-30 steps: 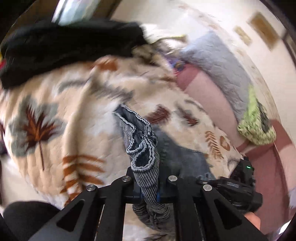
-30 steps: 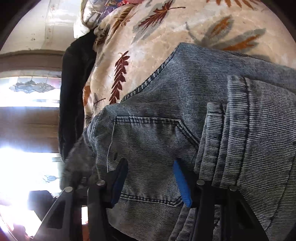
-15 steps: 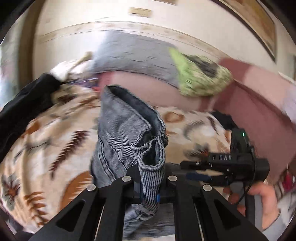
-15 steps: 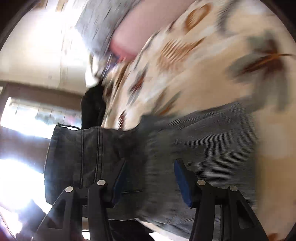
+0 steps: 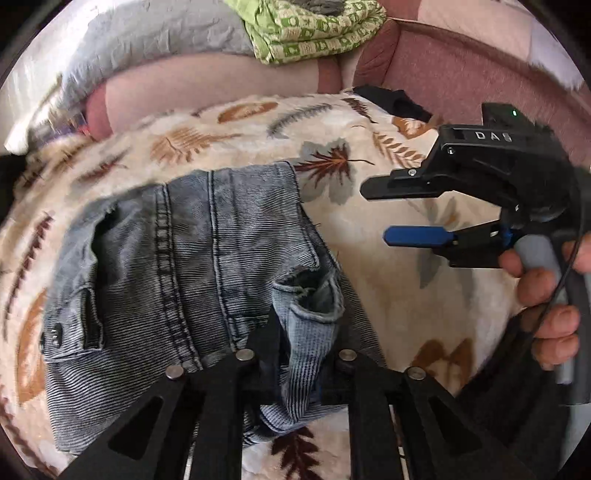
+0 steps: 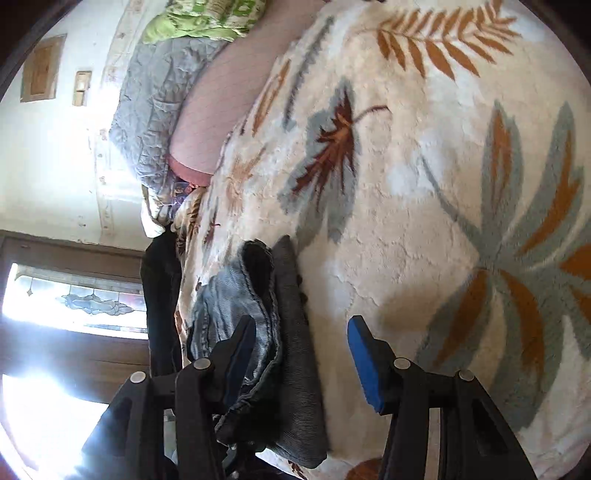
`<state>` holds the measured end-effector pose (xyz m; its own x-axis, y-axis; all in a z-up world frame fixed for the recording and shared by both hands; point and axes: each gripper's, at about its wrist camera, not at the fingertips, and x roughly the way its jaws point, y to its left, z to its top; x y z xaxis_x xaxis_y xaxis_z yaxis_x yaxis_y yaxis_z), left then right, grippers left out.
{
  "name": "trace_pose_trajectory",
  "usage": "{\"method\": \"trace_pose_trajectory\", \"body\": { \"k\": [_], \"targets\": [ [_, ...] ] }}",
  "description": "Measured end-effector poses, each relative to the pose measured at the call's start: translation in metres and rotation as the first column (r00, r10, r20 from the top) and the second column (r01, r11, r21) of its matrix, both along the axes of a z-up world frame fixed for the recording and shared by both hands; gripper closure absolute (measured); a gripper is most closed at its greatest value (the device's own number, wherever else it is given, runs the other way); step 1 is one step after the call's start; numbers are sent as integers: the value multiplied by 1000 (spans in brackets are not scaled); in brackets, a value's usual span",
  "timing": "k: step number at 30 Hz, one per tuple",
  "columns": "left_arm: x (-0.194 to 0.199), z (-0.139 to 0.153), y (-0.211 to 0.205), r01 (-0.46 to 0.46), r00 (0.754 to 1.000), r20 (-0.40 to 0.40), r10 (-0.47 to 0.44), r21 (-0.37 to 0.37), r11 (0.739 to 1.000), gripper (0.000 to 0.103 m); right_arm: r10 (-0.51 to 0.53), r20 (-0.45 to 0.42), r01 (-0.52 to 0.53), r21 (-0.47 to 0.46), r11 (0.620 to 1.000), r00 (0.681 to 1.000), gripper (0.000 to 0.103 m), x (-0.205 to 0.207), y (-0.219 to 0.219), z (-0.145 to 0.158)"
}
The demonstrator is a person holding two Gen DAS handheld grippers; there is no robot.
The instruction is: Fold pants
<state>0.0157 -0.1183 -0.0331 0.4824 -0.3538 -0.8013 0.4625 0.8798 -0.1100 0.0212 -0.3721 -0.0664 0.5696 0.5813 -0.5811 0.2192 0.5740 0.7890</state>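
The grey-blue denim pants (image 5: 192,266) lie folded on a cream blanket with leaf prints (image 5: 369,258). My left gripper (image 5: 301,354) sits low over their near right corner. A hem cuff (image 5: 310,295) stands up between its fingers, still pinched while the jaws are opening. My right gripper (image 5: 376,208), held by a hand (image 5: 546,295), hovers over bare blanket to the right of the pants, jaws opening and nothing between them. In the right wrist view the pants' folded edge (image 6: 291,332) lies beside the left finger of the right gripper (image 6: 301,354), well clear of the blue pad (image 6: 364,362).
A green patterned cloth (image 5: 306,29) and a grey quilt (image 5: 147,40) rest on pink cushions (image 5: 207,88) behind the blanket. A black garment (image 6: 159,295) hangs off the blanket's far side by a bright window (image 6: 74,306). Another dark cloth (image 5: 391,101) lies at the back right.
The left gripper swung round and brought the raised pant leg down onto the rest of the pants. The right gripper came off the denim and now stands over bare blanket.
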Motion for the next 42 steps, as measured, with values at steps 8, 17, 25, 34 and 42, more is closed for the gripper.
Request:
{"method": "trace_pose_trajectory", "body": {
  "k": [8, 17, 25, 34, 42],
  "targets": [
    [-22, 52, 39, 68, 997, -2, -71, -251, 966, 40, 36, 72, -31, -65, 997, 997, 43, -13, 26, 39],
    [-12, 55, 145, -216, 970, 58, 238, -256, 942, 37, 185, 94, -192, 73, 979, 978, 41, -45, 84, 41],
    [4, 0, 137, -270, 962, -98, 256, -178, 946, 36, 116, -61, -108, 120, 987, 991, 45, -51, 84, -11],
    [15, 11, 145, -334, 943, -62, 328, -222, 916, 36, 123, -80, -105, 191, 976, 989, 44, -44, 108, -12],
    [16, -3, 137, -375, 927, -43, 373, -149, 915, 29, 10, -105, 11, 200, 980, 994, 48, -27, 98, -24]
  ]
}}
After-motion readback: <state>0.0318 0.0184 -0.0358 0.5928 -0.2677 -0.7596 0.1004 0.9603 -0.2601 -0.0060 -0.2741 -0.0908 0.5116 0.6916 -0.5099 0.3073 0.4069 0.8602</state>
